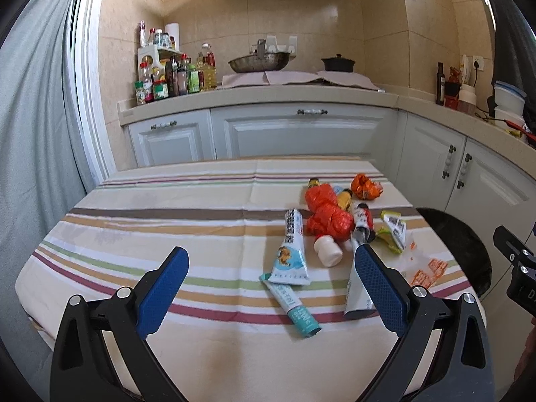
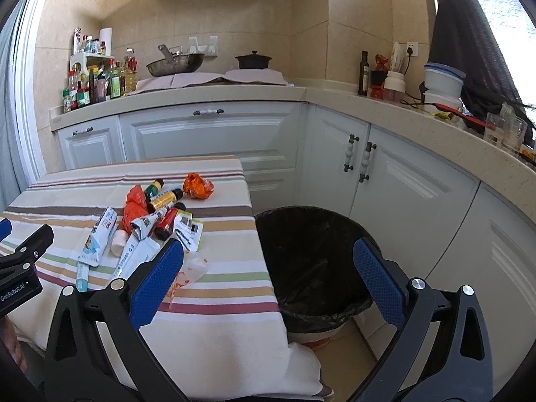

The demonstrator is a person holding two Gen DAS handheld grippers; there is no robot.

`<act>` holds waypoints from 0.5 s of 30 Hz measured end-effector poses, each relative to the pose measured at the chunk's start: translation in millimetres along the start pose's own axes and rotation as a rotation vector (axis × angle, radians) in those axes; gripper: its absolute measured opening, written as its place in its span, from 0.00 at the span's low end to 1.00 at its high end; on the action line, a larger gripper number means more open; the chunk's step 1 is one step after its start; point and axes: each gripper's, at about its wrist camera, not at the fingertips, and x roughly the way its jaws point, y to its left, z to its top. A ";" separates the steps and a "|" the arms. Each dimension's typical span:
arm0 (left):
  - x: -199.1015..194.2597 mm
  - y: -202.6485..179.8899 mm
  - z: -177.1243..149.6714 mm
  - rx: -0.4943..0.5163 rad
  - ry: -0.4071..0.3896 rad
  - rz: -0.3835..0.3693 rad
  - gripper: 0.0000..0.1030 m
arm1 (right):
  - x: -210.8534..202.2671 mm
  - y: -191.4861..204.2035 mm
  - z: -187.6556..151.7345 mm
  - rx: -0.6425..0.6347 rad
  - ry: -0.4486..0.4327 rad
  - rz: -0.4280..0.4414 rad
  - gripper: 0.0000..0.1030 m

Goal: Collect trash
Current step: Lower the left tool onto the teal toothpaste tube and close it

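A pile of trash lies on the striped tablecloth (image 1: 167,221): a white-and-blue tube (image 1: 292,251), a teal tube (image 1: 294,305), a crumpled red bag (image 1: 326,214), an orange wrapper (image 1: 365,186), a white cap (image 1: 328,251), small bottles (image 1: 363,217) and torn orange scraps (image 1: 425,271). The pile also shows in the right wrist view (image 2: 147,224). My left gripper (image 1: 271,258) is open and empty above the table's front, its right finger beside a grey tube (image 1: 356,288). My right gripper (image 2: 268,251) is open and empty, over the table's right edge and the black-lined bin (image 2: 311,258).
White cabinets (image 2: 214,134) and a counter with condiment bottles (image 1: 167,73), a wok (image 1: 259,60) and a black pot (image 1: 338,63) run behind and to the right. A curtain (image 1: 37,134) hangs at left. Glasses (image 2: 506,130) and tubs (image 2: 442,80) stand on the right counter.
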 end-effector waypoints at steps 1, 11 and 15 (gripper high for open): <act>2.0 1.9 -2.9 -0.002 0.013 0.000 0.94 | 1.5 1.5 -0.6 -0.002 0.004 0.001 0.96; 26.3 11.0 -23.4 -0.016 0.123 0.022 0.94 | 21.3 10.2 -15.1 -0.016 0.068 0.017 0.96; 38.2 5.9 -31.2 -0.005 0.165 0.020 0.94 | 30.4 8.6 -19.8 -0.006 0.093 0.018 0.96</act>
